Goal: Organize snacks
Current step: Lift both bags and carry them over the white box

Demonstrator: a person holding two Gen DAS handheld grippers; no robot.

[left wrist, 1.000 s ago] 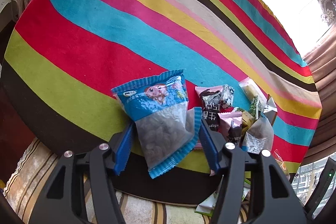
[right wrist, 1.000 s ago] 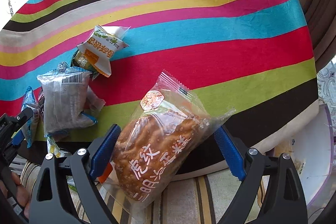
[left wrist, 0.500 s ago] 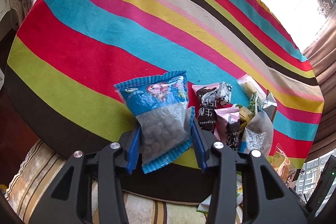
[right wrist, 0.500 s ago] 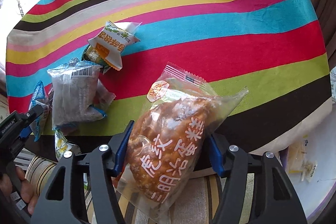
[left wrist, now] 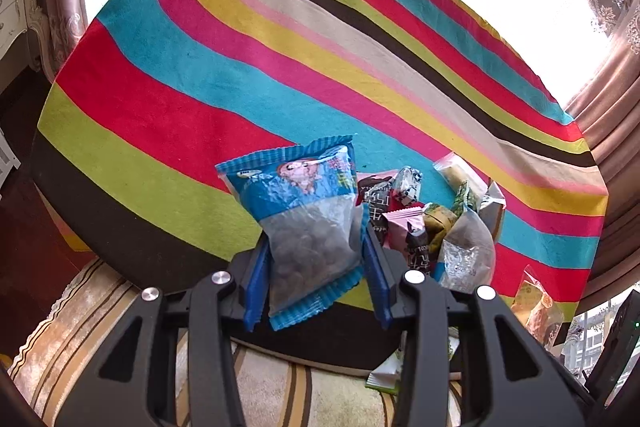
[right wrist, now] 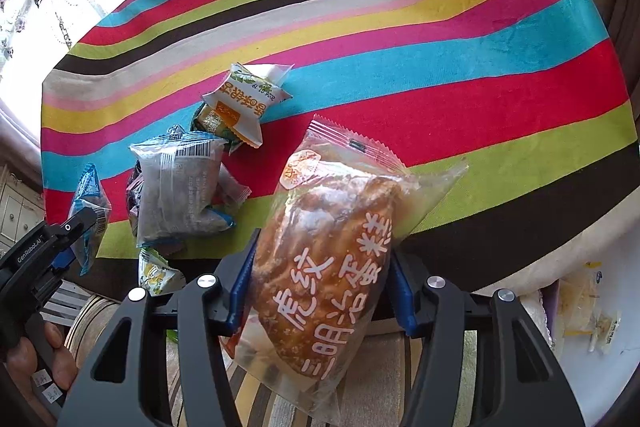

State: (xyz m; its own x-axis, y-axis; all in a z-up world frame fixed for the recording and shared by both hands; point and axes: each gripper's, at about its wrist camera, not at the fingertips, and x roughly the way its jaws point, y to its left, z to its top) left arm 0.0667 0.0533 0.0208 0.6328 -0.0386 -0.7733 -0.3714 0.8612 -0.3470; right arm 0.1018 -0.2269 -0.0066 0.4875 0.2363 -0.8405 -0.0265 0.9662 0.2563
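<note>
A: What is your left tool holding?

B: Your left tool is clamped on a blue snack bag, its blue pads pressing both sides. The bag stands upright above the near edge of the striped table. It has a cartoon face on top and a clear lower half with dark pieces inside; its lettering is too small to read.

A: And your right tool?

B: It grips a clear bread packet with large white Chinese characters and a round orange sticker. The packet leans over the table's near edge.

A: Anything else readable?

B: The snack pile lies left of the packet. A white and orange pack shows a date, "2026.01.19". The other tool's body reads "GenRobot.AI".
</note>
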